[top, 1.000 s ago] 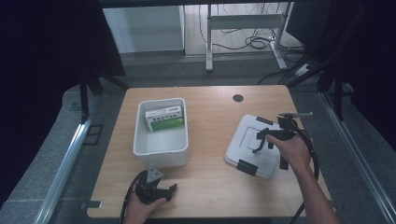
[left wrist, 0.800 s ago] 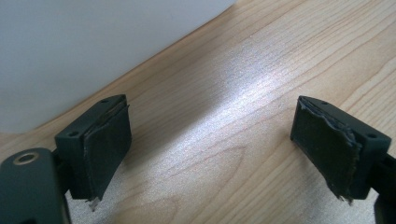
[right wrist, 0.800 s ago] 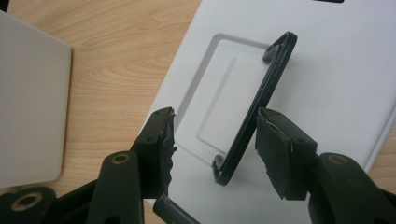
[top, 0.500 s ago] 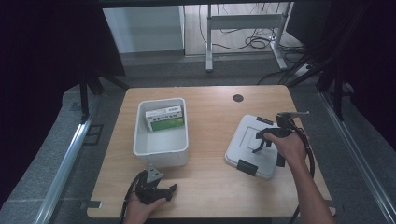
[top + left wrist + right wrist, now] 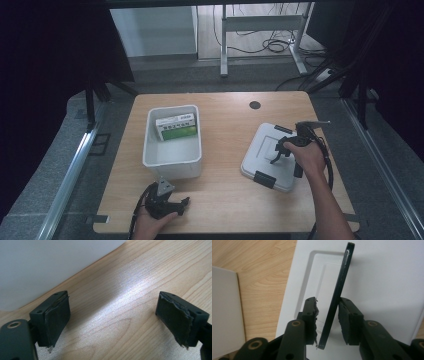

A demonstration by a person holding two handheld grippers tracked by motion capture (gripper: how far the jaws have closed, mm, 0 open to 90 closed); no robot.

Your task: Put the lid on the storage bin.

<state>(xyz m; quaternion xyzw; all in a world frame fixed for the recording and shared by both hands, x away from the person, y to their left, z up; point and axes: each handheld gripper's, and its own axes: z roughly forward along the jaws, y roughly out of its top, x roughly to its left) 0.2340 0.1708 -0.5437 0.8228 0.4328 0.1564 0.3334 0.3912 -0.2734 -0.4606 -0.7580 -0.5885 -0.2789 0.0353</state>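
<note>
At centre right, the right gripper (image 5: 276, 150) has just been closing around the lid's (image 5: 260, 145) raised black handle (image 5: 337, 297), with a sliver of gap left. A lift likely follows. The left gripper (image 5: 167, 200), lower left, hangs wide open and empty.

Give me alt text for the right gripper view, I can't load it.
The right hand-held gripper straddles the raised black handle of a white lid, its jaws having just been closing on it; the right pad touches the handle and a thin gap remains at the left. Wooden table shows at left.

Dim, soft high view; glare streaks the table (image 5: 125, 302) close up.
</note>
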